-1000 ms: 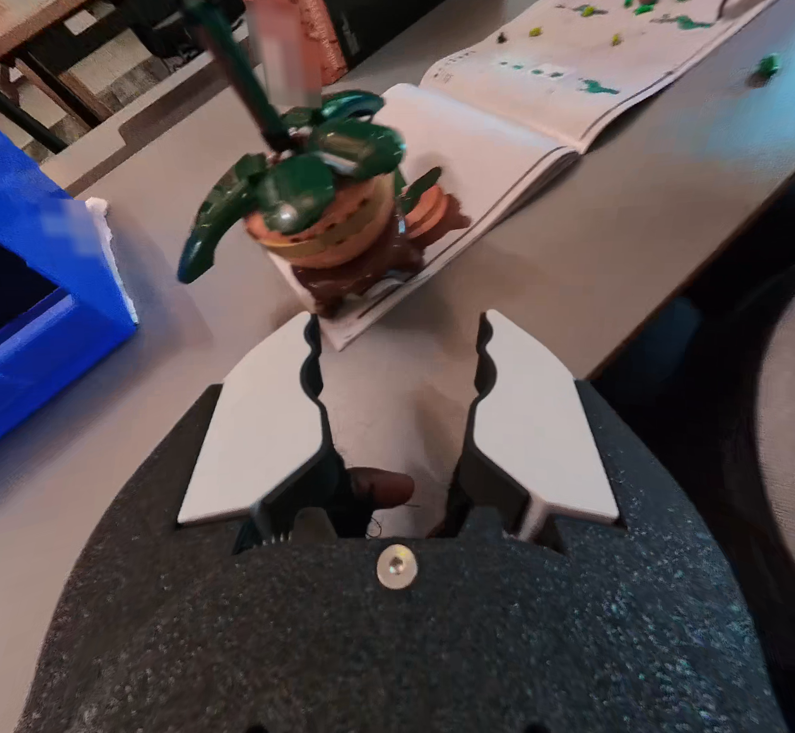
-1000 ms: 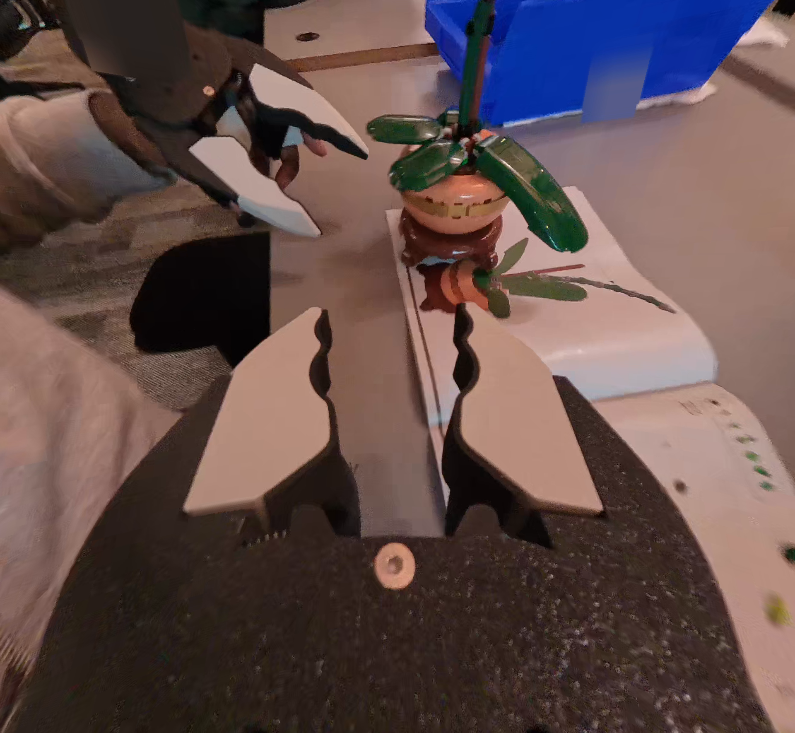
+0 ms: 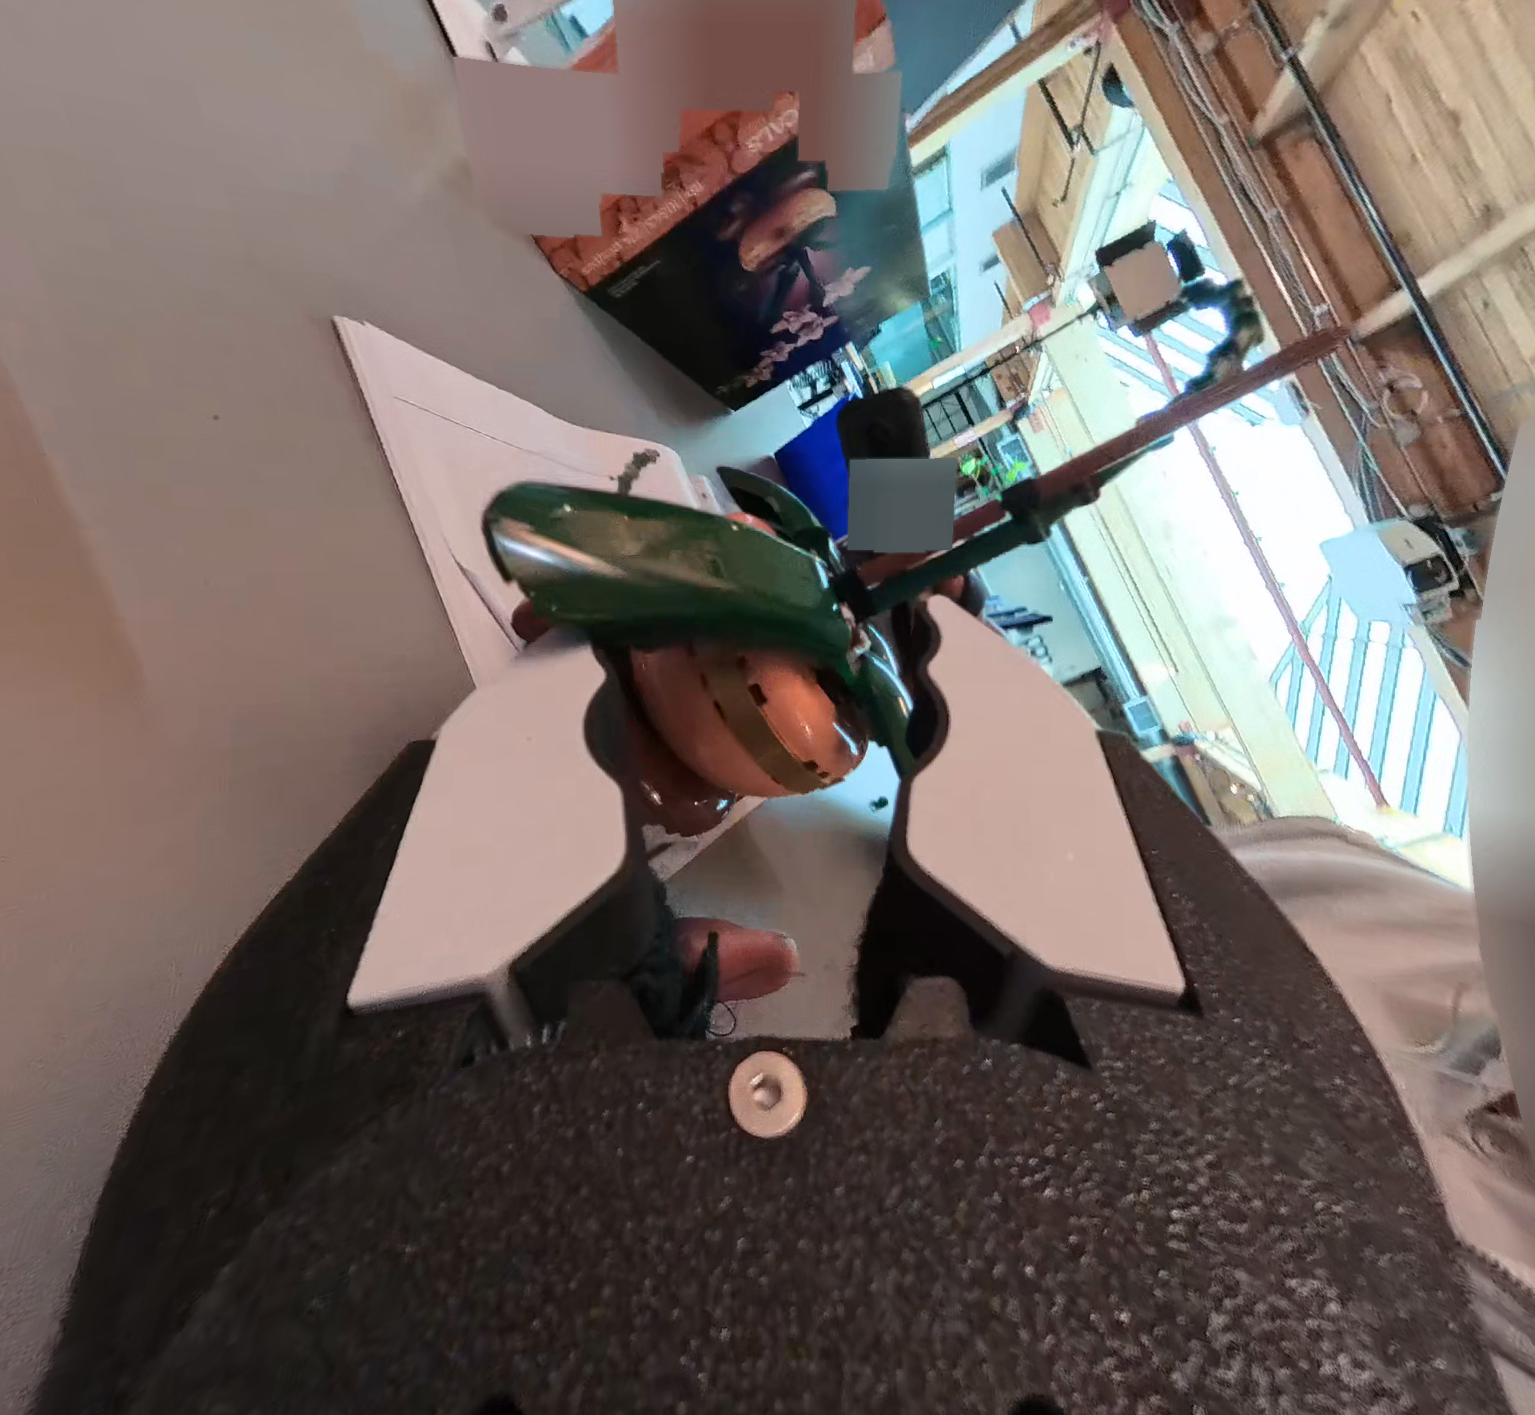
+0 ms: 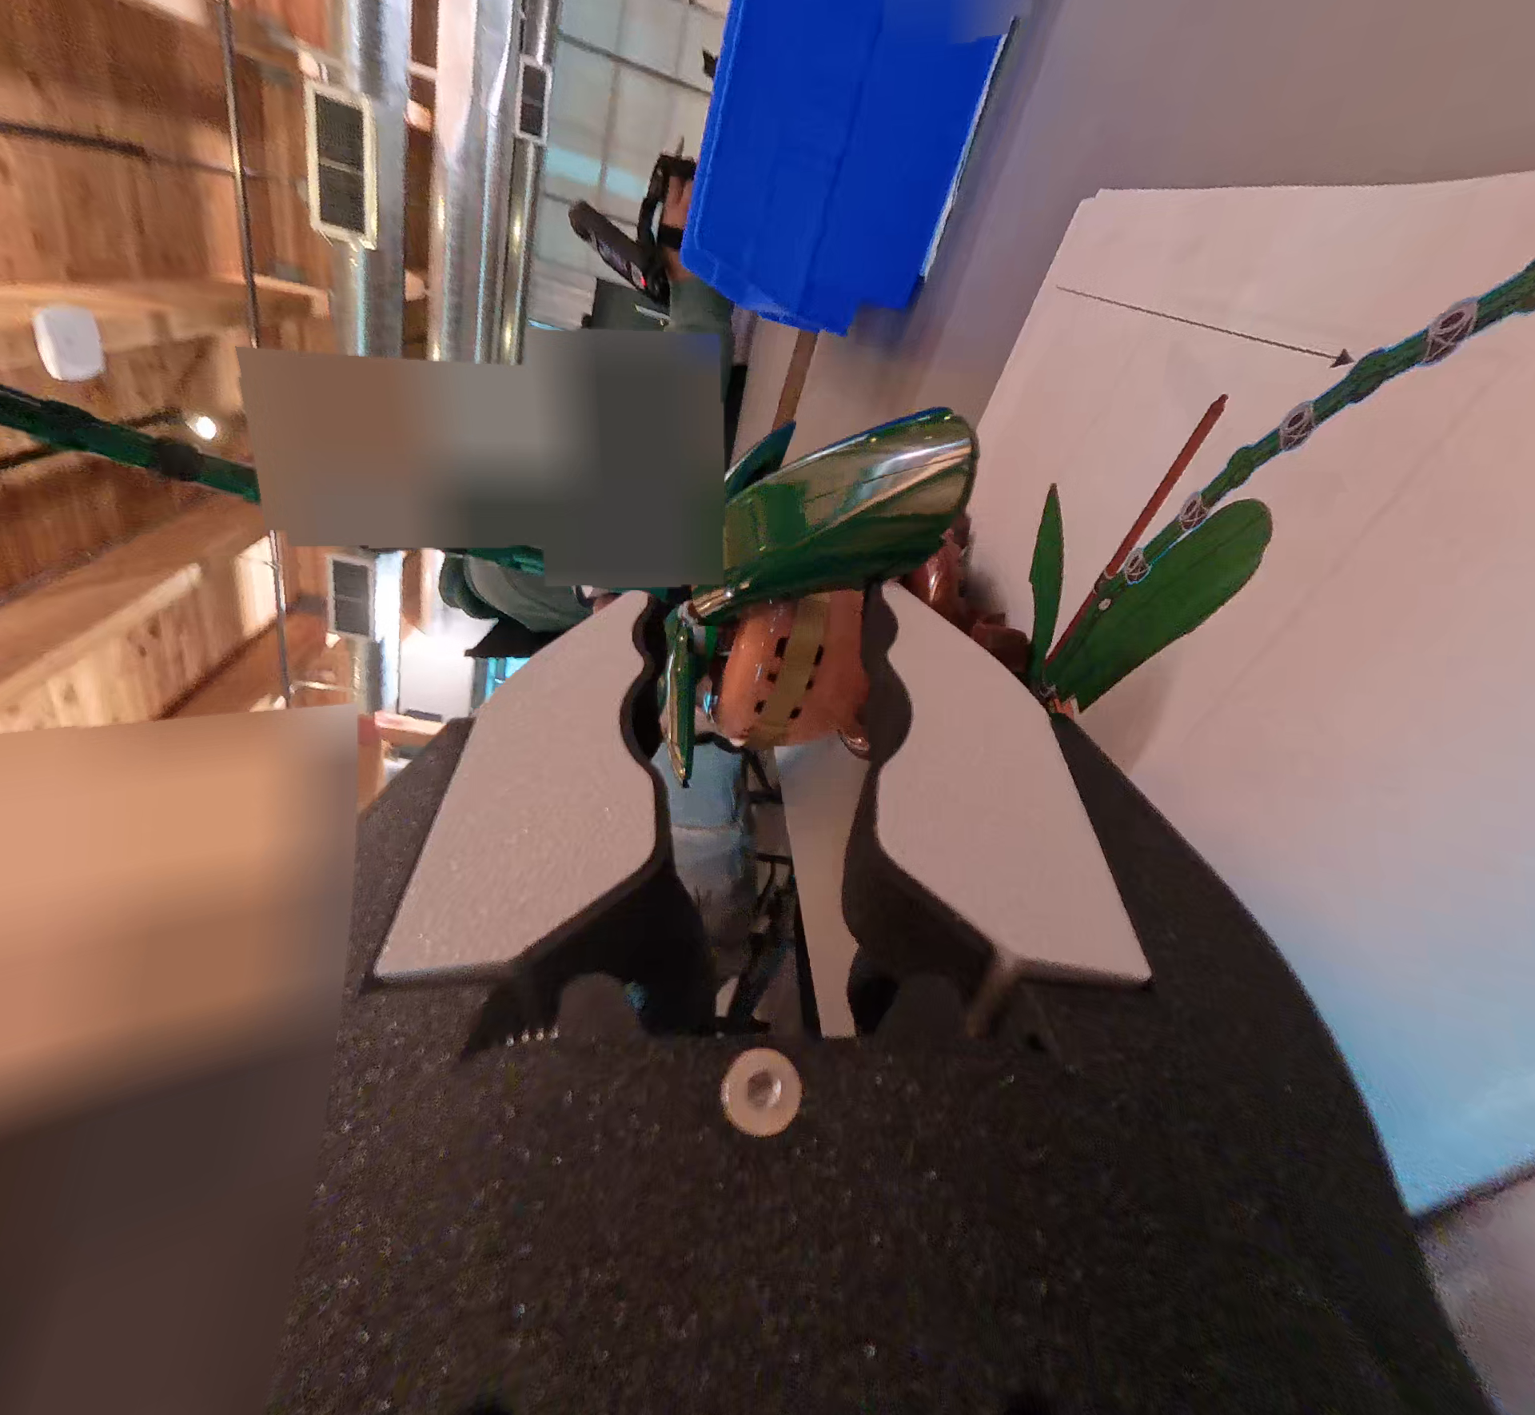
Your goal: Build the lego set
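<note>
My left gripper (image 3: 760,677) has its fingers spread wide, set on either side of the lego plant model (image 3: 747,719); whether they touch it I cannot tell. My right gripper (image 4: 768,657) is likewise well parted, fingers flanking the same model's tan pot (image 4: 785,690) from the opposite side, contact again unclear. Both views are rolled sideways. The model's dark green leaf (image 3: 664,569) sits over the pot, and its green stem (image 3: 939,569) runs out toward the room. The model stands at the edge of the open instruction booklet (image 4: 1329,711), which lies on the grey tabletop (image 3: 208,295). The booklet page shows a printed plant drawing (image 4: 1163,594). Beyond the booklet, a blue bin (image 4: 831,113) rests on the same surface, and the set's dark box (image 3: 772,279) stands farther along it. Behind, the room shows bare timber framing (image 3: 1329,88), plank walls (image 4: 108,129), a silver duct (image 4: 374,88) and bright windows (image 3: 1246,628).
</note>
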A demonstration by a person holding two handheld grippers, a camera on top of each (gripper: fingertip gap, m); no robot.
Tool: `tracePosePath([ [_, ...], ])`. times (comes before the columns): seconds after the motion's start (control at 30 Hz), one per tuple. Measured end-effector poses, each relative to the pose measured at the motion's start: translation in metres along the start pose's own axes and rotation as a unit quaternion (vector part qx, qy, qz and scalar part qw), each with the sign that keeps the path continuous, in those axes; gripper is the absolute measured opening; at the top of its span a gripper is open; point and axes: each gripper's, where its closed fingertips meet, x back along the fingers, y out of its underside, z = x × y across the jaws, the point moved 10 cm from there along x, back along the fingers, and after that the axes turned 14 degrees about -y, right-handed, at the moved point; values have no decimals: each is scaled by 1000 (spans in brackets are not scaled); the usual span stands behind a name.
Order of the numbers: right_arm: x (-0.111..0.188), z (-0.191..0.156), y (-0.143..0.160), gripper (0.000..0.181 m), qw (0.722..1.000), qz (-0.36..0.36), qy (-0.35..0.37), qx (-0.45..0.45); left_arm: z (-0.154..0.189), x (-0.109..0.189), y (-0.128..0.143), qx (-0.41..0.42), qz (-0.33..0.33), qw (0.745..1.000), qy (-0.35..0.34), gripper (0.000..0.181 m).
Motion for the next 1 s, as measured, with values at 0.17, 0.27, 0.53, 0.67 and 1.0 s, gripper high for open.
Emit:
tracePosePath([
  [0.17,0,9,3,39,999,39,-16,-25,2,0,3,1,42,999,-23,63],
  [0.27,0,8,3,37,999,38,-10,-7,6,3,2,-49,79,993,-66,52],
  [0.53,-1,-6,-1,25,994,19,23,105,27,7,-1,-198,130,958,-162,42],
  [0.67,-3,-11,-1,22,985,5,44,165,41,9,-2,-273,136,932,-198,41],
  [1.0,-10,-34,-4,20,961,-18,52,270,45,7,-3,-296,134,922,-212,42],
])
